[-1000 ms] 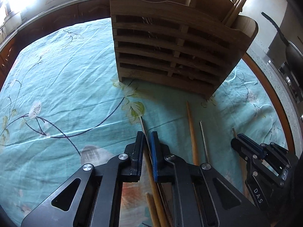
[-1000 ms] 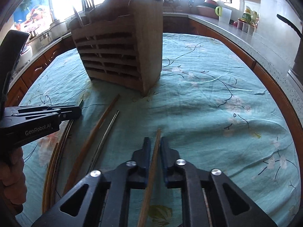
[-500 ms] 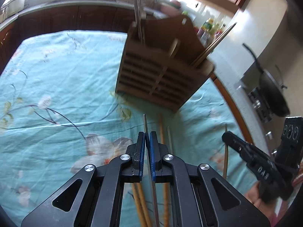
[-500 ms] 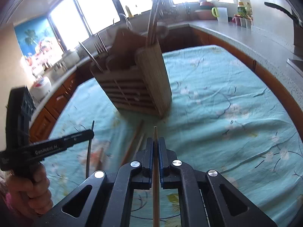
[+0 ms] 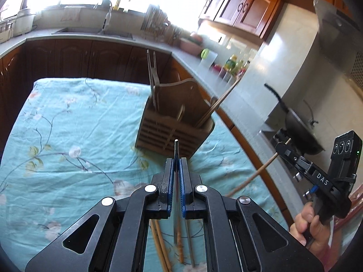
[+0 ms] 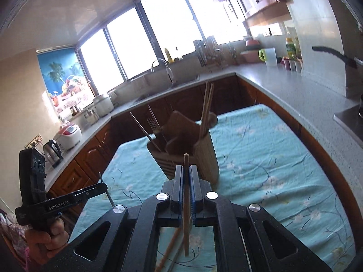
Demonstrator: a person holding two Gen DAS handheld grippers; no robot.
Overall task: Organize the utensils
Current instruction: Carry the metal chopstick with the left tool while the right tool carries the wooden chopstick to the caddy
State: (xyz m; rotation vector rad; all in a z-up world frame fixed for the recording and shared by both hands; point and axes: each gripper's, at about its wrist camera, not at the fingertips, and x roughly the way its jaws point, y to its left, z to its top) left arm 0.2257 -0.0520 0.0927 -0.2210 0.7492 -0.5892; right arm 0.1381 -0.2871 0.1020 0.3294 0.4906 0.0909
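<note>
A slatted wooden utensil holder (image 5: 172,127) stands on the teal floral tablecloth (image 5: 68,136); it also shows in the right wrist view (image 6: 192,149), with metal utensils and wooden chopsticks upright in it. My left gripper (image 5: 176,165) is shut on a thin metal chopstick (image 5: 176,149), lifted above the cloth in front of the holder. My right gripper (image 6: 186,172) is shut on a wooden chopstick (image 6: 186,204), also lifted; it shows at the right of the left wrist view (image 5: 283,149). Several chopsticks (image 5: 161,244) lie on the cloth under the left gripper.
A grey kitchen counter (image 6: 283,86) wraps around the table, with a sink and tap (image 6: 168,72), a kettle (image 6: 53,151), a rice cooker (image 6: 70,133) and jars. A dark wok (image 5: 299,129) sits on the stove at the right.
Both grippers have risen from the cloth, each carrying its chopstick, and tilted up so the holder now sits lower and farther in both views.
</note>
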